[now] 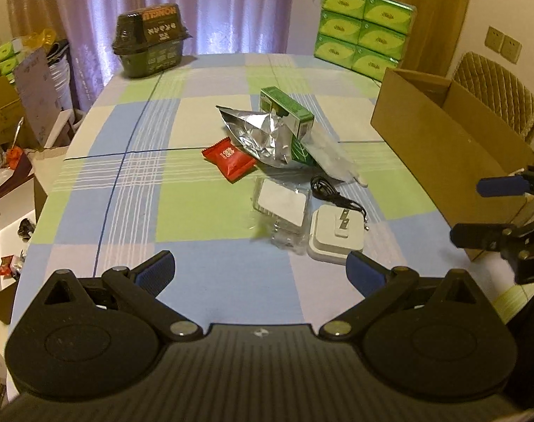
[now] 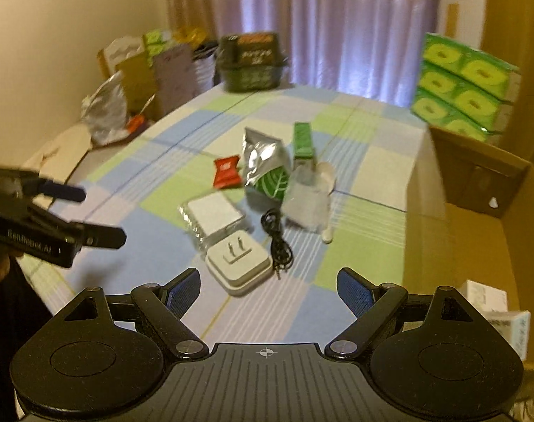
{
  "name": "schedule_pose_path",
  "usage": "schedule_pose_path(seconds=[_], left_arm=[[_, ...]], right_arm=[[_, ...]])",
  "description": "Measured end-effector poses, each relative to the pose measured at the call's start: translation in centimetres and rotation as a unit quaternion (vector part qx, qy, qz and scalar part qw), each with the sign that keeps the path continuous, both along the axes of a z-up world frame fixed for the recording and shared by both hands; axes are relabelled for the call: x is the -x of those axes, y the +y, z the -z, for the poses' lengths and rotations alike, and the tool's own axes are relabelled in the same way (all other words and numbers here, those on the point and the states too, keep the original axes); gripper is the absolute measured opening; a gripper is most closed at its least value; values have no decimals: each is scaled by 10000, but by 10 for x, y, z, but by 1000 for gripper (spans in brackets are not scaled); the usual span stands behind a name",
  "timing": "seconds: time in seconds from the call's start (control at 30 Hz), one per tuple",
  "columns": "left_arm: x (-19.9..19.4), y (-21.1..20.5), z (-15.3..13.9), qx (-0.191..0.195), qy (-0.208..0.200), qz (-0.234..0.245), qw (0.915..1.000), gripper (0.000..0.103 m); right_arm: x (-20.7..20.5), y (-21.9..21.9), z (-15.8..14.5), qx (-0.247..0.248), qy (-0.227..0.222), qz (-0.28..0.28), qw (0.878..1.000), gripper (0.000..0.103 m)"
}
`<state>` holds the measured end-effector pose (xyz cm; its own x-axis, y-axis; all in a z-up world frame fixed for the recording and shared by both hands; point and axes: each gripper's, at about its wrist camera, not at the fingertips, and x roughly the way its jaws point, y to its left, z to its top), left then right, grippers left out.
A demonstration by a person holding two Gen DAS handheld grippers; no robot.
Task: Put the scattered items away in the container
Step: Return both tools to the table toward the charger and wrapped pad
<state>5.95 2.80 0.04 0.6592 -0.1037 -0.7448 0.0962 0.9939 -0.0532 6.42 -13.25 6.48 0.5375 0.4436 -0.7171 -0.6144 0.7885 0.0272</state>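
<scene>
left claw agape, right claw agape — both empty

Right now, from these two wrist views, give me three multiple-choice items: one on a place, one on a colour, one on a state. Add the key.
1. Where does the cardboard box stand, seen from the left wrist?
A. on the right side of the table
B. at the table's far left corner
C. on the floor under the table

2. What colour is the small snack packet beside the foil bag?
A. yellow
B. red
C. white

3. How do the left gripper and right gripper stand?
A. both shut on items
B. left shut on the black cable
C. both open and empty

Key: 1 A, the box sits at the right edge of the checked cloth; 2 B, the packet is plainly red; 3 C, each pair of blue pads is spread wide with only cloth between.
</scene>
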Motion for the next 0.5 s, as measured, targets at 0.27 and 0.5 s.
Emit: schedule_pose_path(seconds=[0.27,0.5], left_arm=[[-27,2,22,-134,78,370,9992,101],[-51,-10,36,-605,-47,896,9941,101]], right_arm=[[-23,20,30,305,142,-579,9978,90],[-44,38,58,697,201,-1034,9920,90]])
